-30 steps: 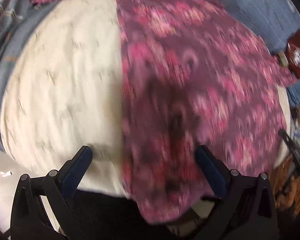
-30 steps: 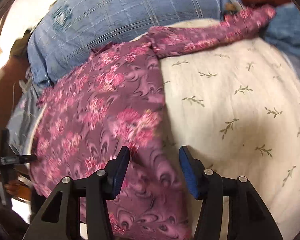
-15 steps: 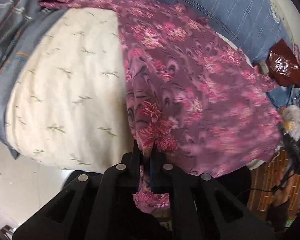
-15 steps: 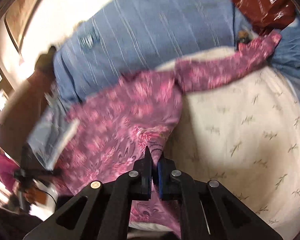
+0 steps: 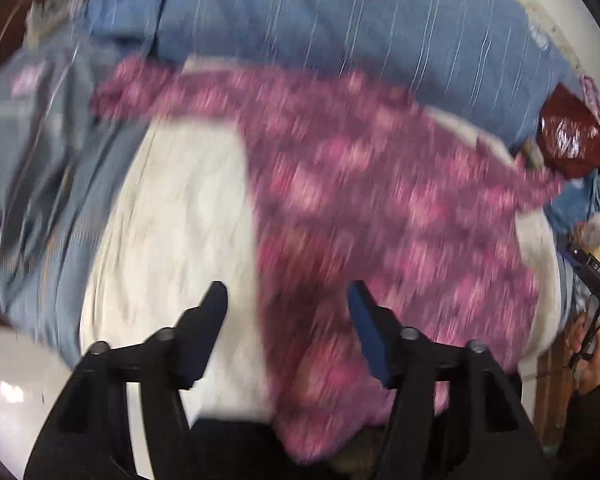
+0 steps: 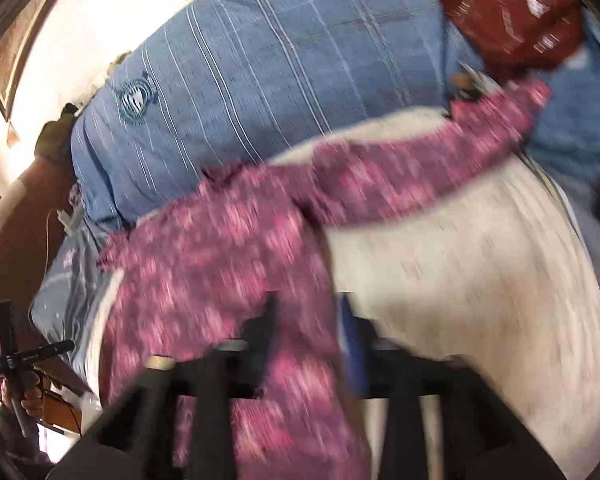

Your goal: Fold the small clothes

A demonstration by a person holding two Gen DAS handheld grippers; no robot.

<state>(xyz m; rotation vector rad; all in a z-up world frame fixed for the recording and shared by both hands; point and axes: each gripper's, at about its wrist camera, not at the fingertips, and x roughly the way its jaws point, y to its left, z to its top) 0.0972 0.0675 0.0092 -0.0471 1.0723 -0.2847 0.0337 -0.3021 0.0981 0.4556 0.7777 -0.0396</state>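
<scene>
**A:** Delta vs half a second back: both tongs were pinched on the hem of the purple floral top, now both have let go and spread. Left wrist view first?

**B:** Left gripper (image 5: 286,300) jaws wide apart, nothing between them. Purple floral top (image 5: 380,216) lies on the cream cushion (image 5: 180,216), covering its right part; the garment's left edge runs down between the fingers. One sleeve stretches to the upper left onto the grey-blue bedding (image 5: 40,168). Blue striped pillow (image 5: 340,20) sits behind the cushion. Dark red plastic bag (image 5: 568,136) at far right. Heavy motion blur.

**A:** Right wrist view?

**B:** Right gripper (image 6: 310,320) jaws apart too, narrower gap than the left. Purple floral top (image 6: 204,264) covers the left part of the cream cushion (image 6: 480,272); a strip of its fabric lies in the gap between the fingers. Can't tell if it touches the pads, too blurred. Sleeve runs to the upper right, its end by the dark red plastic bag (image 6: 512,12). Blue striped pillow (image 6: 260,64) behind.
</scene>
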